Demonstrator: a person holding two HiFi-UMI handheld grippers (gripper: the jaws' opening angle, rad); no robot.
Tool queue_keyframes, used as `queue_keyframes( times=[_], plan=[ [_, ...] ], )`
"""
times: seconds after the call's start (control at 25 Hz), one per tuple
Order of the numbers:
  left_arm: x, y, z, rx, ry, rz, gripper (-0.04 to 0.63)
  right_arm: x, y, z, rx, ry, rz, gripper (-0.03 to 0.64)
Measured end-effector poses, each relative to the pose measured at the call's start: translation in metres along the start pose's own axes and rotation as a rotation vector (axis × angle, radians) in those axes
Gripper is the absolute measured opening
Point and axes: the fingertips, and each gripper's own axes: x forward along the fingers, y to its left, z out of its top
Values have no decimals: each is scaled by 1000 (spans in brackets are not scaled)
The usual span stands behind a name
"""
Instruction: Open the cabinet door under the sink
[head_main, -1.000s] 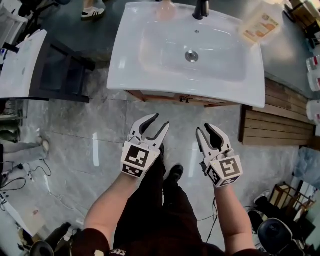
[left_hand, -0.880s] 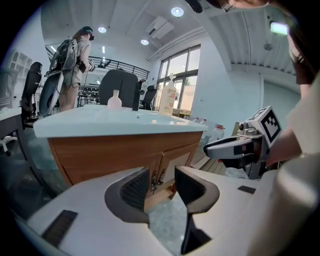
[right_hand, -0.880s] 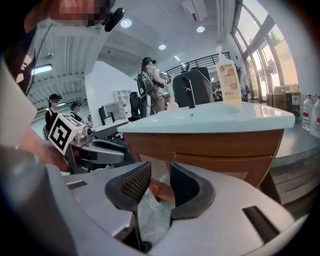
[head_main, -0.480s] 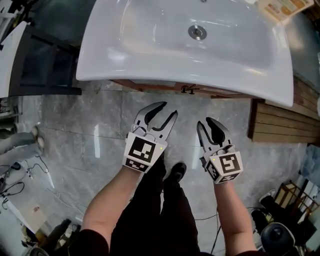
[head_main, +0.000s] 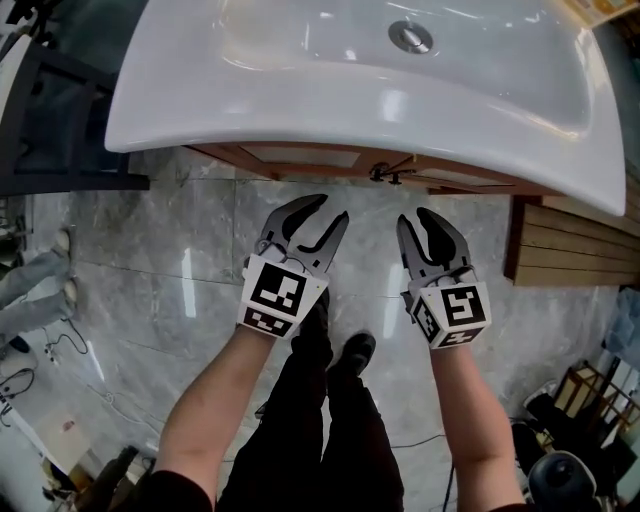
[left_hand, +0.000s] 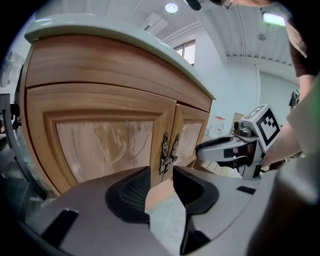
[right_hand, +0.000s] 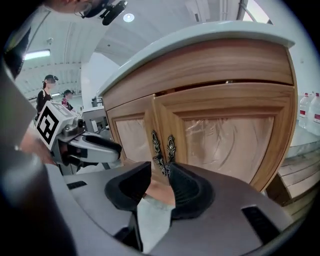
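Observation:
A wooden cabinet (left_hand: 100, 145) with two doors stands under the white sink (head_main: 300, 110). Both doors are shut. Two ornate dark handles (left_hand: 169, 150) sit side by side at the middle seam, also seen as handles (right_hand: 162, 150) and, from above, handles (head_main: 385, 173). My left gripper (head_main: 330, 207) hovers in front of the cabinet, a little short of the handles. It is open, its jaws have just been closing somewhat, and nothing is between them. My right gripper (head_main: 415, 215) hangs beside it, open and empty, also apart from the doors.
Grey marble floor (head_main: 180, 280) lies below, with the person's legs and shoe (head_main: 350, 352) behind the grippers. A slatted wooden platform (head_main: 570, 245) lies at the right, a dark stand (head_main: 60, 120) at the left. Bottles (right_hand: 307, 112) stand right of the cabinet.
Both grippers have sunk in front of the cabinet and the sink now fills more of the head view. The left jaws stand a little narrower.

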Motion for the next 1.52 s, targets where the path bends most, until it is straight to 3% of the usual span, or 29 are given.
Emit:
queue_keyframes(
  times=[0.4,1.2,1.52],
  plan=[
    [11,24,-15,1,-5,-1,166,50,-9,-8,5,-2,-59,144],
    [4,41,-8,29,-4,-5,166,76,-19,-12,25,-3,-150,117],
    [5,34,0,106,-14,-50,166,69,-14,-12,-56,-15,-107,92]
  ],
)
